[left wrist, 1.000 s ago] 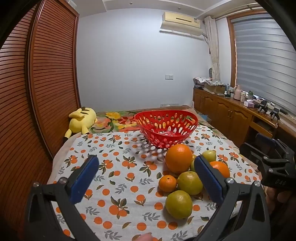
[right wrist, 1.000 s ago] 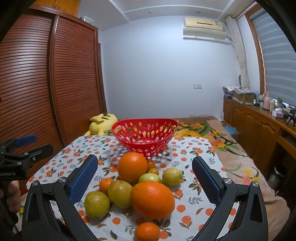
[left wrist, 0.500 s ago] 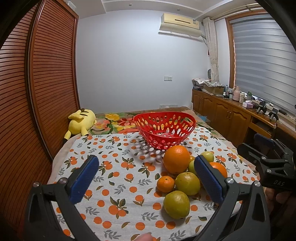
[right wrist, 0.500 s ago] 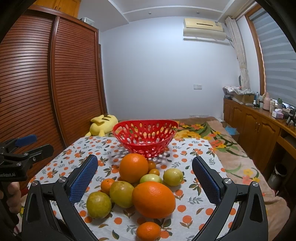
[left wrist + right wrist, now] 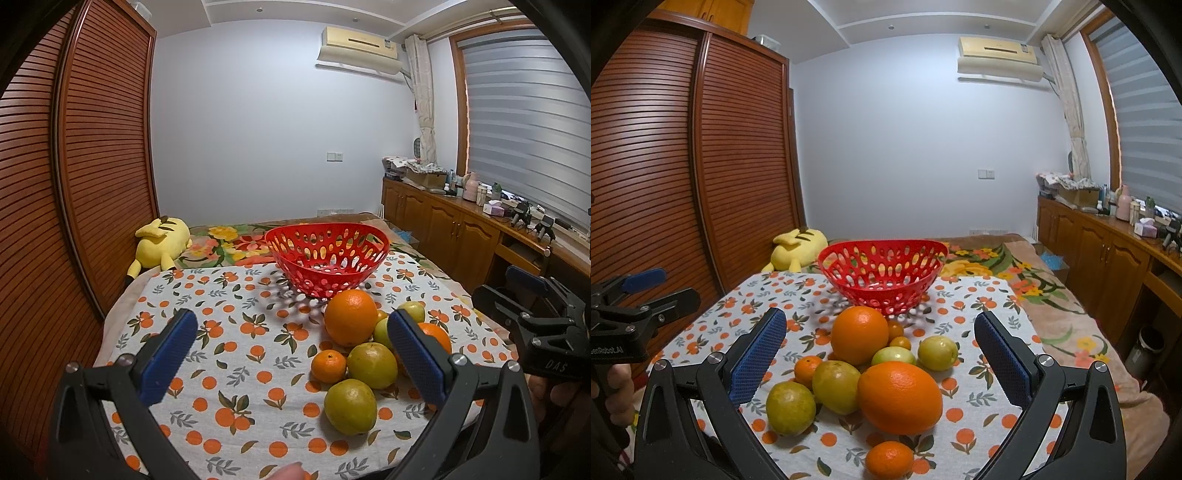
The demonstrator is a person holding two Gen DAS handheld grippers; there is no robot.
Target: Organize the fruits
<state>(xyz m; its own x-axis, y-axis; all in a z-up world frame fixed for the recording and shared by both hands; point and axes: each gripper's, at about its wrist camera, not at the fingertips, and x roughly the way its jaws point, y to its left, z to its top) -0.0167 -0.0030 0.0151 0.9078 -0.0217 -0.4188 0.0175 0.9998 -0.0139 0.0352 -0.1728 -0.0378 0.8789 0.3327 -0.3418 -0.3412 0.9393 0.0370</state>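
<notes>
Fruits (image 5: 871, 373) clustered, rear ones half-hidden; both grippers' jaws spread wide, empty.

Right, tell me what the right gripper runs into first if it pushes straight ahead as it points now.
Most likely the large orange lying nearest between the open fingers of the right gripper; the second large orange and the red basket sit behind it. Depth is uncertain through the fisheye.

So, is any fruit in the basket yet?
No, the red basket shows only holes and bare bottom; the fruit lies on the cloth before it.
</notes>
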